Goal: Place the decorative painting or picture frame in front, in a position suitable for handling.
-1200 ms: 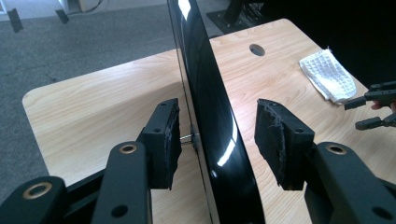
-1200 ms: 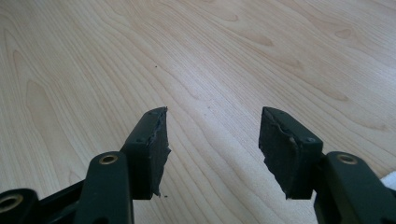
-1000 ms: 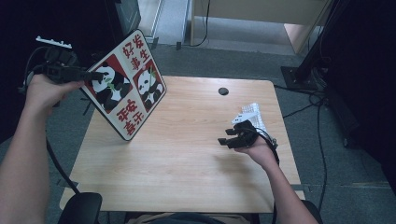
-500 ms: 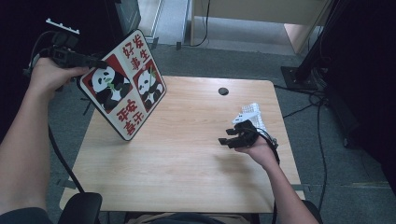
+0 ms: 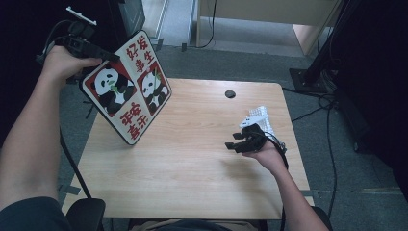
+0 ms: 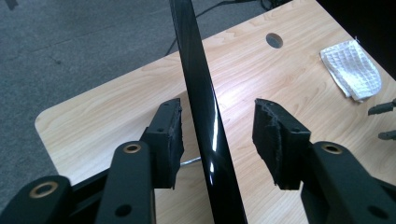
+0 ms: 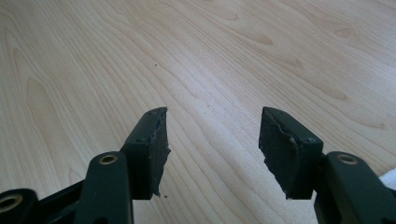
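The left gripper (image 6: 217, 140) has been closing, yet its 2 pads clear the panda board (image 5: 127, 94): squeeze its edge first. The right gripper (image 7: 212, 149) hangs open.

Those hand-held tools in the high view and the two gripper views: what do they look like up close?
Both are black. The left tool and the right tool each end in two angular arms with brass-coloured rivets, tipped by rough, worn dark pads. A black cable trails from the left one, which carries a pale plate on top. The person's forearms are bare, with no sleeves on them.
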Action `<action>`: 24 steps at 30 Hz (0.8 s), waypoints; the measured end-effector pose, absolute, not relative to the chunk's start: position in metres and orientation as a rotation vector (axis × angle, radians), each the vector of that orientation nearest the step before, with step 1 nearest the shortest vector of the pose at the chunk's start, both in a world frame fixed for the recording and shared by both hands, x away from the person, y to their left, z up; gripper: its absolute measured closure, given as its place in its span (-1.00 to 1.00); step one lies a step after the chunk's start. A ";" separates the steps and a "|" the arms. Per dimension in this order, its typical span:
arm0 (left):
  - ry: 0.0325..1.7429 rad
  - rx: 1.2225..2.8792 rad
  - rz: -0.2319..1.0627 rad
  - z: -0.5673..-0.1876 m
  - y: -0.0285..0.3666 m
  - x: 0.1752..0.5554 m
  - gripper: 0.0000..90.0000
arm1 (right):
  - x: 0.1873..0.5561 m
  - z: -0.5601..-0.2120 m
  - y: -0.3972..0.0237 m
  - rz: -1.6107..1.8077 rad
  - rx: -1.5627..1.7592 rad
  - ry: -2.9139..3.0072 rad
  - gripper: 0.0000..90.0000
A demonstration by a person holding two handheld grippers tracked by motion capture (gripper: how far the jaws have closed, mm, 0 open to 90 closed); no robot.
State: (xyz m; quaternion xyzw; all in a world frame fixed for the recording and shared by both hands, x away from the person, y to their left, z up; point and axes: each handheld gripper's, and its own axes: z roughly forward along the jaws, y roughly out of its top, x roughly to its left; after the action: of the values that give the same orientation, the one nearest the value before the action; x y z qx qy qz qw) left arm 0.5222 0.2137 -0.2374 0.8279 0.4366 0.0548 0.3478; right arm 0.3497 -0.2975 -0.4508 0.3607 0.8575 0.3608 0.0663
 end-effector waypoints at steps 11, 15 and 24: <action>1.172 2.204 0.079 -0.250 0.204 0.538 0.55 | 0.350 -0.451 -0.298 1.083 1.084 2.590 -0.07; 1.195 2.232 0.067 -0.250 0.203 0.538 0.65 | 0.351 -0.451 -0.298 1.080 1.083 2.595 -0.07; 1.305 2.263 0.019 -0.242 0.193 0.537 0.79 | 0.351 -0.451 -0.297 1.075 1.085 2.594 -0.07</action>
State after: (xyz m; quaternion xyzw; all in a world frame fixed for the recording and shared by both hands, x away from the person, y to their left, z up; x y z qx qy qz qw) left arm 0.5369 0.1927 -0.2416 0.8361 0.4822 0.0071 0.2615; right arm 0.3509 -0.2975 -0.4512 0.3596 0.8599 0.3564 0.0656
